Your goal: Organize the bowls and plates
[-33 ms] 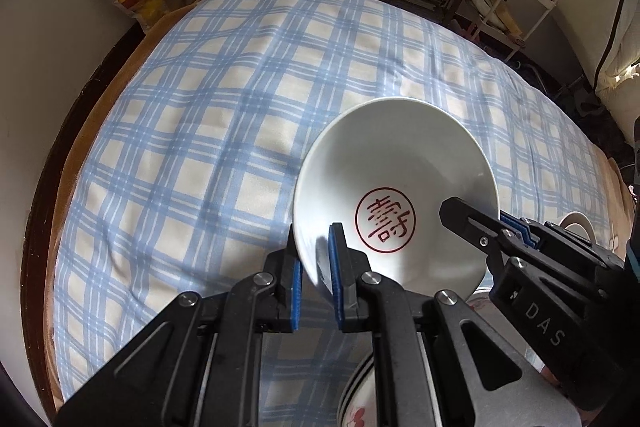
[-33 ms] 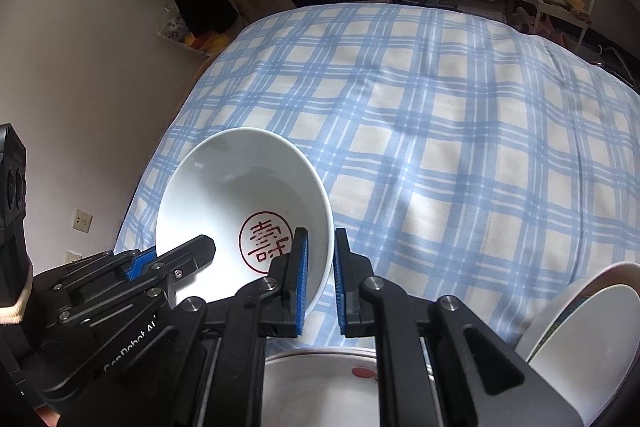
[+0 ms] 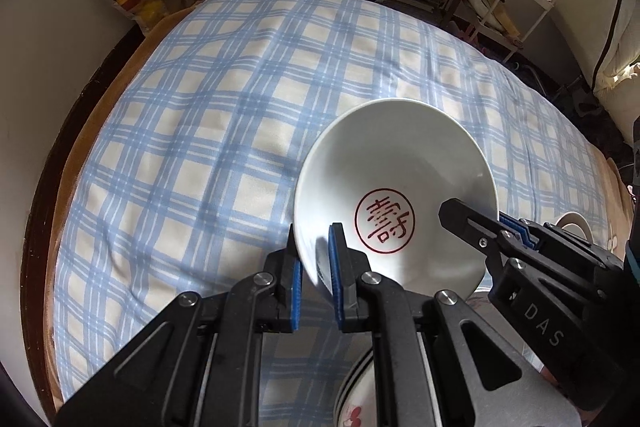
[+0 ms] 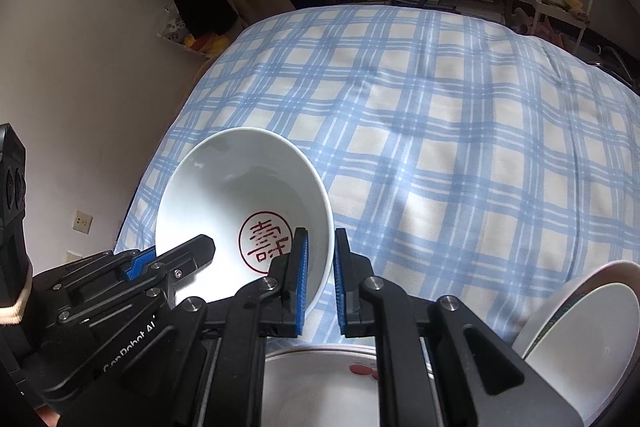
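Over the near edge of the bed: white bowl [image 3: 394,195], red seal inside, held aloft and tilted.
Left gripper [image 3: 316,275]: clamped on its rim.
Right gripper [image 4: 320,277]: clamped on the opposite rim, probably steadying it.
Checked bedspread [image 3: 192,131]: empty beyond.

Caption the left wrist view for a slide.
Both hand-held grippers, left and right, clamp opposite rims of a white bowl above a blue plaid cloth.

My left gripper [image 3: 314,267] clamps the bowl's [image 3: 400,163] near-left rim, jaws nearly closed. My right gripper [image 4: 320,267] clamps the opposite rim, one finger inside, one outside.
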`<state>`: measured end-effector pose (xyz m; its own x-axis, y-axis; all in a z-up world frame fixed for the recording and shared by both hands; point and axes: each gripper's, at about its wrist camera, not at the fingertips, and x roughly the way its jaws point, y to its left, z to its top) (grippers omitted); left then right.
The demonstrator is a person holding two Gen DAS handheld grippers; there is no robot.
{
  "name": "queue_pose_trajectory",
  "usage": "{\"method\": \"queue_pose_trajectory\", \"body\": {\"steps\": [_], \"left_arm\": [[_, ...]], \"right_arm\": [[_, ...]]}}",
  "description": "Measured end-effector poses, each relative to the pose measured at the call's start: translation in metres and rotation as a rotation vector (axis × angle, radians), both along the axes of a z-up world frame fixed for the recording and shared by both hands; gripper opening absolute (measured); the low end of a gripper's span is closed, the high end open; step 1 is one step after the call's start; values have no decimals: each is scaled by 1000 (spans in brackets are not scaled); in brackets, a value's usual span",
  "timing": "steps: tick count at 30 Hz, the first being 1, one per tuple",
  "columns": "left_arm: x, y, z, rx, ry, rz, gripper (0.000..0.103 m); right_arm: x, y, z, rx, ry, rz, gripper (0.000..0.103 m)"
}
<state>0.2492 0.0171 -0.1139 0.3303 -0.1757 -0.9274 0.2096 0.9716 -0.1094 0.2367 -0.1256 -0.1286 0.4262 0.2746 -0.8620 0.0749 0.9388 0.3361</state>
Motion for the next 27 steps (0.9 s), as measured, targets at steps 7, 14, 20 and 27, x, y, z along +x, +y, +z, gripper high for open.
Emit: {"method": "queue_pose_trajectory", "body": {"steps": [7, 14, 20, 27], "left_arm": [[-19, -12, 27, -19, -65, -22, 12], [-41, -30, 43, -26, -87, -47, 12], [-59, -57, 61, -23, -105, -93, 12], [-75, -95, 83, -36, -114, -142, 12]], "right_arm": [[-17, -14, 23, -11, -16, 3, 13], [-41, -27, 44, -44, -38, -3, 13], [-67, -47, 58, -62, -42, -29, 13], [-90, -83, 75, -54, -55, -99, 13]]}}
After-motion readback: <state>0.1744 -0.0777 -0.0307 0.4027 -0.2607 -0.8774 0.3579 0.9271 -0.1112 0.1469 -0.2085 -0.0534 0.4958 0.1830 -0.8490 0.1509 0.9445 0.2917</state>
